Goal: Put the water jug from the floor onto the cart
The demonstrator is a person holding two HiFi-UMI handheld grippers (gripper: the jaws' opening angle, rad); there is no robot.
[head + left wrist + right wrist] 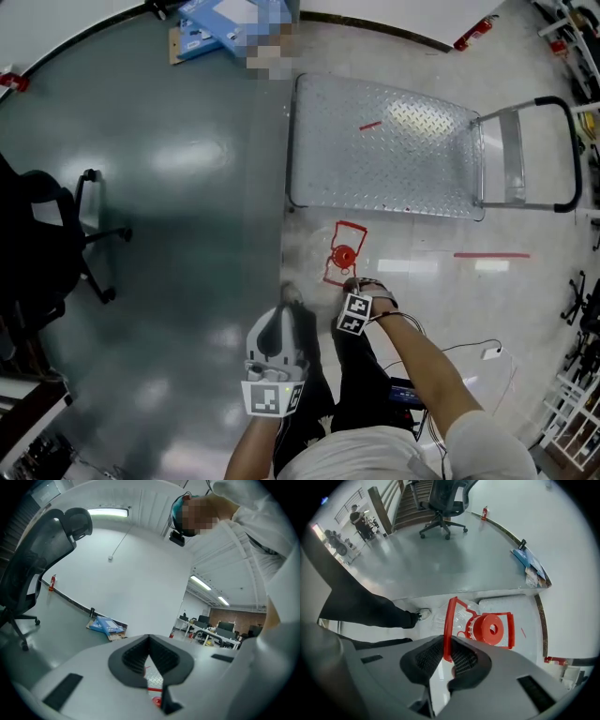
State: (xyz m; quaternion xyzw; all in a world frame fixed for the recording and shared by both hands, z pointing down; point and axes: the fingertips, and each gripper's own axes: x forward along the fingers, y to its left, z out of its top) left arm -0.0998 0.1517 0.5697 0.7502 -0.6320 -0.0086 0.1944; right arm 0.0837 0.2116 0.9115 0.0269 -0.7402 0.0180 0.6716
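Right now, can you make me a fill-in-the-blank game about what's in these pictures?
1. The right gripper is shut on the ___ handle of the jug.
2. The left gripper holds ___.
3. The jug is not yet ___ the cart.

Missing words: red; nothing; on

Cart [384, 141] has a shiny diamond-plate metal deck, floor [169, 187] is smooth and glossy, water jug [344, 255] looks like clear plastic with red plastic handle [449, 620] and cap [492, 629].
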